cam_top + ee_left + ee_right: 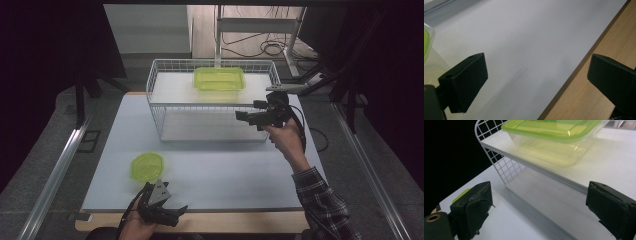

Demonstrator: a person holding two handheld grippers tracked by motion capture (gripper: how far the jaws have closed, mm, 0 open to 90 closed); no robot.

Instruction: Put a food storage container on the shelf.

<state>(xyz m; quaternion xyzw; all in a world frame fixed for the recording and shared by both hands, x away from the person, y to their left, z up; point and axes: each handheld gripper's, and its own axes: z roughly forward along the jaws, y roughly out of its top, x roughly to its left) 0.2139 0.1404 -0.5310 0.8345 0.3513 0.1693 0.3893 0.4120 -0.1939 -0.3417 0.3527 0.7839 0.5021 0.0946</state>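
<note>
1. Green-lidded and clear-walled, the rectangular container (219, 79) sits on the upper shelf of the white wire rack (157, 107), towards the back of the table (220, 175).
2. The right gripper (246, 116) hangs just off the rack's right front corner, apart from the container. Its jaws stand wide with nothing between them; the right gripper view looks past them at the container (554, 137) and the shelf edge.
3. The left gripper (175, 210) rests low at the table's near edge, jaws likewise spread and empty. The round green-lidded tub (146, 166) lies just beyond it on the table.
4. Judged from this layout, the rectangular container is already placed and the round tub is the piece not yet shelved.
5. The next move probably calls for one gripper to line up over the tub's rim, close on it, and lift it clear of the wire front.
</note>
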